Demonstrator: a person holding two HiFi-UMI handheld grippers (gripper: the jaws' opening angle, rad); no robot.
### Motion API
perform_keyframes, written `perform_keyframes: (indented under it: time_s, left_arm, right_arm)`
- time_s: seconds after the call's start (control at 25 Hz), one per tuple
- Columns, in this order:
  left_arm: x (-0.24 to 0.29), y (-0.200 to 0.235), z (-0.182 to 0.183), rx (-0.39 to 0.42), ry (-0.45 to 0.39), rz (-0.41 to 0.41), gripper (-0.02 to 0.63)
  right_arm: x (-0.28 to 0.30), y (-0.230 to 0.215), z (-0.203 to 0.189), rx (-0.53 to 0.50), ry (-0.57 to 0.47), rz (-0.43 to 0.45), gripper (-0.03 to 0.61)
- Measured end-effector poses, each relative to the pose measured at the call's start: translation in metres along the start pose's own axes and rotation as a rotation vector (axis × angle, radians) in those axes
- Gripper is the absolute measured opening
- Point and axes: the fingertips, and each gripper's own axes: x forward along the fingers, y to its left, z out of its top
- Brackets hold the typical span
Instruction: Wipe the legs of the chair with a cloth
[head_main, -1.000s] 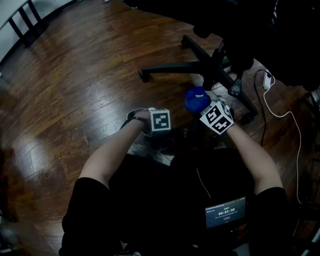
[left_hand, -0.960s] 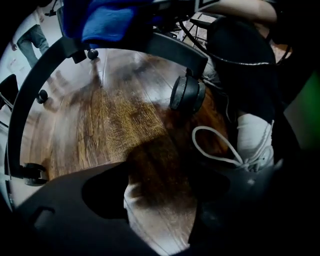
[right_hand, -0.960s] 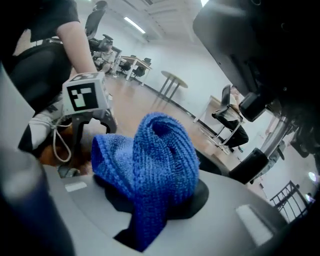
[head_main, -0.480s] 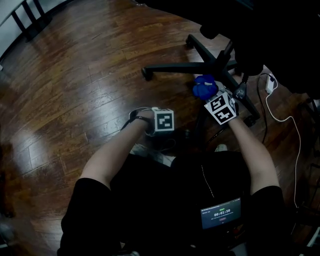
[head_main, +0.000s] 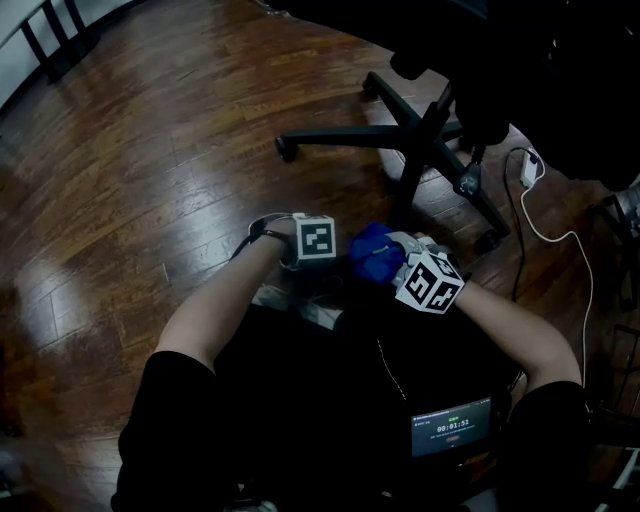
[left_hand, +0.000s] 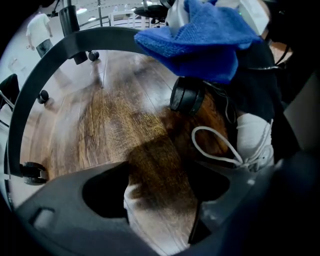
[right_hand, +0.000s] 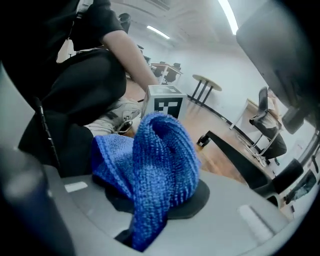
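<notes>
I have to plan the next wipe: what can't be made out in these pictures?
Head view: the chair's upper part is black shadow, cut off by the top edge.
Left gripper view: the cloth covers the leg above the caster; contact unclear.
Right gripper view: cloth bunched in the right gripper hides what lies straight ahead.
All views: dirt on the black chair legs, too dark.

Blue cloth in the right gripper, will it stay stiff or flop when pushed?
Probably floppy: the blue cloth folds and bulges loosely above the right gripper. Likely light, since a small pinch holds it up. Its looped knit should grip rather than slide.
</notes>
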Motion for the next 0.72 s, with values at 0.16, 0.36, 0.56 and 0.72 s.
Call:
perform_keyframes:
  time_s: [0.16,0.36,0.56,0.72]
  left_arm:
    - [0.0,-0.001,0.0,-0.001,-0.008,0.002,0.377]
    - [0.0,-0.001,-0.001,-0.005,-0.014,-0.005,0.377]
    - [0.001,-0.004,0.002,0.0,-0.009,-0.021,0.377]
    - [0.0,-0.001,0.001,0.005,-0.001,-0.013,0.377]
  right_arm:
    - [-0.003,-0.035,-0.008,0.059,-0.043,-0.076,0.084]
    - [-0.012,-0.126,-0.029,0.166,-0.09,-0.306,0.084]
    - [-0.025,-0.193,-0.043,0.187,-0.115,-0.521,0.084]
    - [-0.026,-0.196,-0.044,0.181,-0.124,-0.544,0.081]
